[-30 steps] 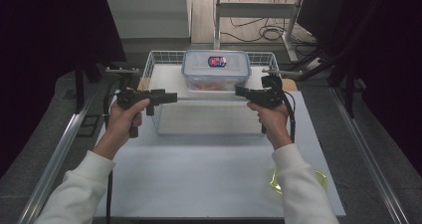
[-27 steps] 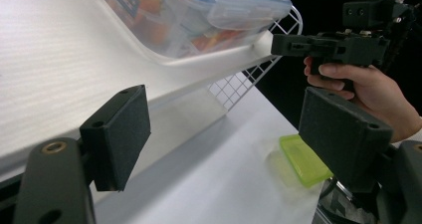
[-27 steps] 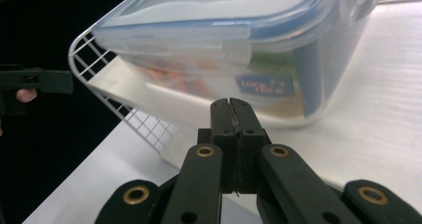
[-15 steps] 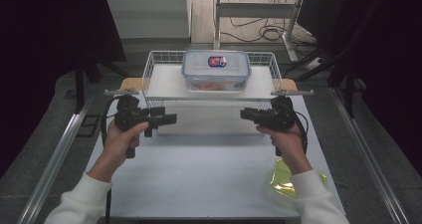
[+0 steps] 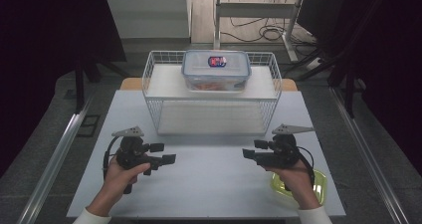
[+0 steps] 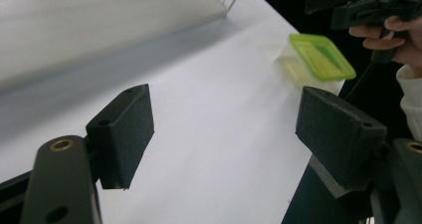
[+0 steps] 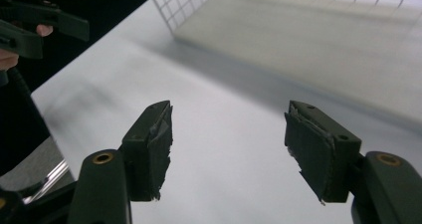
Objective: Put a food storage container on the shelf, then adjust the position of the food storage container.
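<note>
Near edge: left gripper [image 5: 169,159] jaws apart, empty; right gripper [image 5: 247,154] jaws have just been opening, nothing btwn them. Green-lidded box [image 5: 300,186] sits near-right on table [image 5: 209,184], under the right hand. Far: wire rack [image 5: 211,97] w/ clear container [image 5: 216,70] on top. Box prob. light, rigid, slick plastic; grip across short sides below lid rim.

I see the wire basket [image 5: 211,97] at twelve o'clock on the table, upright. A clear lidded food box [image 5: 216,69] sits at its far side, lid shut, level.
</note>
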`<state>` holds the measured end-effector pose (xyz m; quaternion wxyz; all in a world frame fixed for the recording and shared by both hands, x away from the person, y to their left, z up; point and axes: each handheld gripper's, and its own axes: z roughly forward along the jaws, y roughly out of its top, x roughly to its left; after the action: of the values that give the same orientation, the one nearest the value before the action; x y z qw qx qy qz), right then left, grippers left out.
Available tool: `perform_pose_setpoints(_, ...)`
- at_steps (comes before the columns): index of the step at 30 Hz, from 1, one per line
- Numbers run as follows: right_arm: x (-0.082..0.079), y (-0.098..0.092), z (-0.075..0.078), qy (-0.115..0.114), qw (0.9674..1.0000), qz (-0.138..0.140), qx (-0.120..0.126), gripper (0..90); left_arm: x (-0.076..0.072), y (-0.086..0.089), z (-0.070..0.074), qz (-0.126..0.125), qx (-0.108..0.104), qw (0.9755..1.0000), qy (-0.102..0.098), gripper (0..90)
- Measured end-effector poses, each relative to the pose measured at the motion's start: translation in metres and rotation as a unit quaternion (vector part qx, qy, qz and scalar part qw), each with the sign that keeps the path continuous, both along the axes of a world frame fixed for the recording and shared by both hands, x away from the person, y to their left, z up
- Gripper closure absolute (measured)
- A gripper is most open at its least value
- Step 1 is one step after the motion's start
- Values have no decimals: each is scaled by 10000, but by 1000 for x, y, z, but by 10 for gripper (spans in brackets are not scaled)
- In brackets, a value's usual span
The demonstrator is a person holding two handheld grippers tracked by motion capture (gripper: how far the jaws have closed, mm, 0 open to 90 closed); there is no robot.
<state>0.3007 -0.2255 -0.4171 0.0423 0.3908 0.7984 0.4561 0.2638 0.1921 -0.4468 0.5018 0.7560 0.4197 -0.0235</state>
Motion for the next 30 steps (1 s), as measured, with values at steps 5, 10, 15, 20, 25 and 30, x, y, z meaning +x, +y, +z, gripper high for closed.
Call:
perform_pose_setpoints(5,-8,-3,-11,109,9999,28,-115,347,-8,2,-15,36,29,9999,106,220)
perform_pose_setpoints(10,-20,-2,-27,213,9991,52,-355,346,-14,2,-27,66,206,9996,184,220)
perform_pose_setpoints(15,-21,-1,-35,267,9985,47,-473,347,-15,3,-32,92,225,9995,225,220)
perform_pose_setpoints(20,-22,1,-37,241,9981,38,-565,349,-15,5,-36,157,272,9992,238,220)
perform_pose_setpoints(25,-24,-4,-34,144,9978,-53,-639,366,-16,7,-37,244,309,9990,191,213)
perform_pose_setpoints(30,-35,-36,-31,1,9966,-463,-686,441,-16,4,-40,190,375,9989,218,212)
